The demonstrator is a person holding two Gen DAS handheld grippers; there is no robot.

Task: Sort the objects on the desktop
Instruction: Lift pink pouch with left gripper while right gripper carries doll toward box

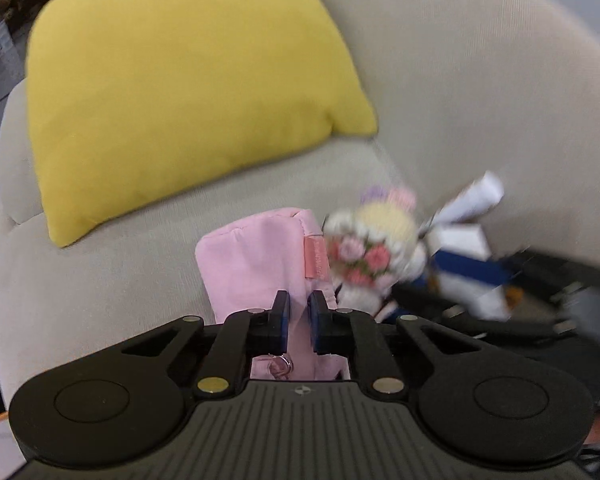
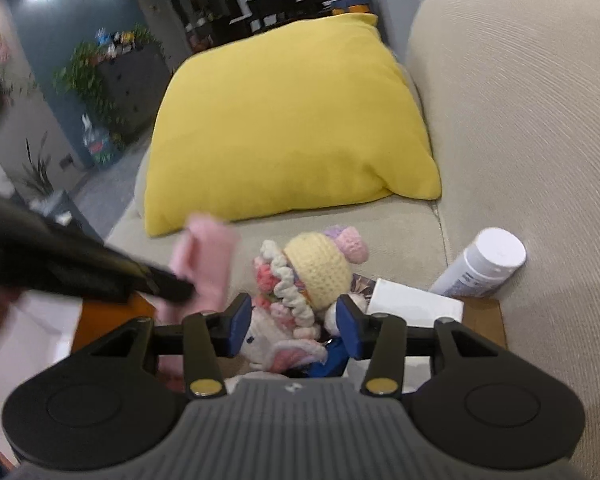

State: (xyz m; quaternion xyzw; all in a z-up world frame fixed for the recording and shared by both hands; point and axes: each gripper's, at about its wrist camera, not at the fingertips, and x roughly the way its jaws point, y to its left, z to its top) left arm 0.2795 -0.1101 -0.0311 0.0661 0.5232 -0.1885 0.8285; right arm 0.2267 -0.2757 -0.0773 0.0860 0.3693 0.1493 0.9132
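Note:
My left gripper (image 1: 299,312) is shut on a pink fabric pouch (image 1: 260,256) and holds it above the beige sofa seat (image 1: 112,264). The pouch also shows in the right wrist view (image 2: 204,256), blurred, with the left gripper's black body beside it. My right gripper (image 2: 290,322) has its blue pads around a crocheted doll (image 2: 300,280) with a yellow hat and pink flowers; the pads touch its sides. The doll also shows in the left wrist view (image 1: 368,248), blurred. A white bottle (image 2: 480,268) and a white box (image 2: 412,304) lie just right of the doll.
A large yellow cushion (image 2: 288,120) leans at the back of the sofa. The sofa backrest (image 2: 520,120) rises on the right. An orange-brown surface (image 2: 108,324) lies under the objects. A room with plants is at the far left.

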